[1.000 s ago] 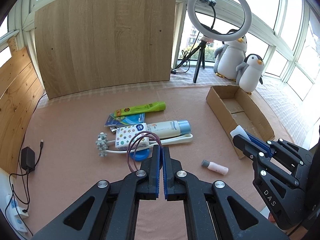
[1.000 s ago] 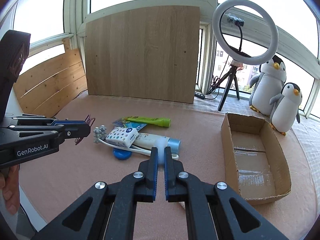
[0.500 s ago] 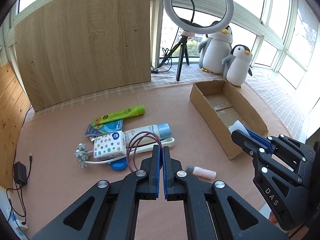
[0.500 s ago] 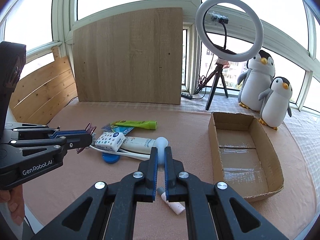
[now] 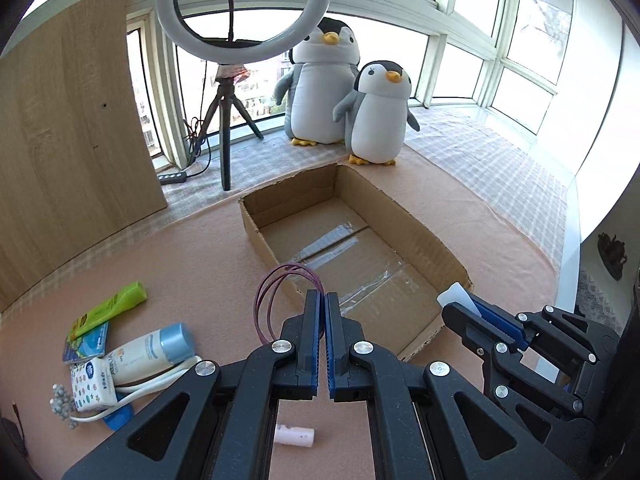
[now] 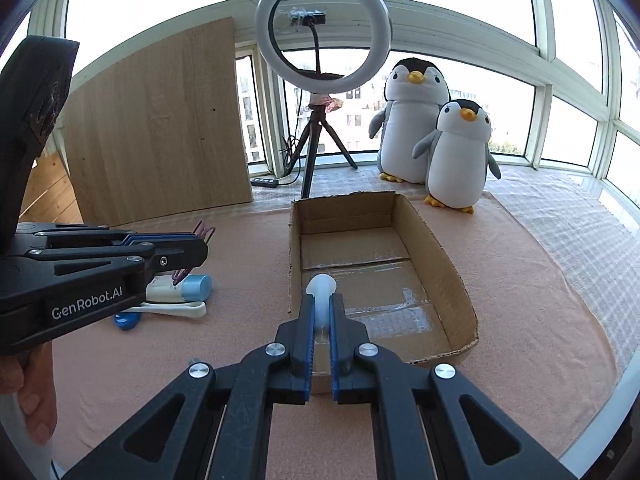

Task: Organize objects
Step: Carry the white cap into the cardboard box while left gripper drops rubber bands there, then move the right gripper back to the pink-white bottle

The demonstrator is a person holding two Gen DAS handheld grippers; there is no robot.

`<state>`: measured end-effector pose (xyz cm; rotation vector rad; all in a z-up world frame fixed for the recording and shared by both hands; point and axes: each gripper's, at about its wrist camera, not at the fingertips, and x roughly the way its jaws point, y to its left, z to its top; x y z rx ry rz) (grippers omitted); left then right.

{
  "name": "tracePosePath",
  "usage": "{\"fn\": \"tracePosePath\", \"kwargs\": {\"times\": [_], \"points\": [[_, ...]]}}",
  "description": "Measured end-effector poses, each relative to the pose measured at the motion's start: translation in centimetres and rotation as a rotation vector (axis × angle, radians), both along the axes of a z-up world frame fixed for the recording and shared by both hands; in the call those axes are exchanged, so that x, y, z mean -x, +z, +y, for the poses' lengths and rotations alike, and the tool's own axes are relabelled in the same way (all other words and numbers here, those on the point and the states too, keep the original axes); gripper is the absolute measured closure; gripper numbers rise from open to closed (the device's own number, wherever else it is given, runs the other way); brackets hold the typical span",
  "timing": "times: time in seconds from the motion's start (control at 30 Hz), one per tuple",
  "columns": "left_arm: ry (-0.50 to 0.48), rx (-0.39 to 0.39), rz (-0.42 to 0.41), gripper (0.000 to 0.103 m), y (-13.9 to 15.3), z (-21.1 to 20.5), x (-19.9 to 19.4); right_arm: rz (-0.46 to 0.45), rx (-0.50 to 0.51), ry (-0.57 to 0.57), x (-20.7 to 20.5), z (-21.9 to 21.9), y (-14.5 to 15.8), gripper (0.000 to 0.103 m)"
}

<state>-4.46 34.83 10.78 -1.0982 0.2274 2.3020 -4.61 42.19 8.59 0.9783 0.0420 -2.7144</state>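
My left gripper (image 5: 323, 300) is shut on maroon hair ties (image 5: 276, 296) and holds them in the air at the near left edge of the open cardboard box (image 5: 424, 236). It also shows in the right wrist view (image 6: 200, 240). My right gripper (image 6: 320, 300) is shut on a white translucent piece (image 6: 321, 286) over the near end of the box (image 6: 448, 264). It shows at the right of the left wrist view (image 5: 456, 306).
On the pink cloth to the left lie a green tube (image 5: 110, 308), a white tube with a blue cap (image 5: 156, 352), a dotted tissue pack (image 5: 92, 386), a blue disc (image 6: 126, 320) and a small pink bottle (image 5: 294, 436). Two plush penguins (image 6: 436, 136) and a ring light (image 6: 320, 36) stand behind.
Both grippers have swung right, from above the pile of items to the cardboard box. Each still holds its object.
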Motion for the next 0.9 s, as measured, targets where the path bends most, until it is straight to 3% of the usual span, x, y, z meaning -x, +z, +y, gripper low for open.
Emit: {"fn": "tracePosePath", "kwargs": {"times": [0.4,0.47,0.5,0.53,0.63,0.7,0.9], "points": [[-0.042,-0.02,-0.052,0.1,-3.3,6.5,3.5,-0.043,0.011,-0.043,4.1,4.7,-2.2,0.095],[-0.04,-0.017,-0.075,0.08,-4.0,6.7,4.0,-0.05,0.013,-0.037,5.0,4.8,-2.8,0.092],[-0.032,-0.006,-0.079,0.052,-4.3,6.6,4.1,-0.06,0.006,-0.033,5.4,4.8,-3.3,0.084],[-0.019,0.002,-0.064,0.031,-4.3,6.3,4.1,-0.07,-0.008,-0.034,5.8,4.8,-3.8,0.083],[0.004,0.008,0.018,0.023,-3.5,4.6,3.4,-0.076,0.004,-0.052,5.9,5.1,-4.4,0.078],[0.012,0.021,0.022,0.022,-3.2,3.5,3.4,-0.062,0.009,-0.063,5.4,5.2,-4.3,0.066],[0.095,0.029,0.018,0.022,-2.4,-1.8,3.3,-0.063,0.017,-0.057,4.5,4.3,-3.8,0.065]]}}
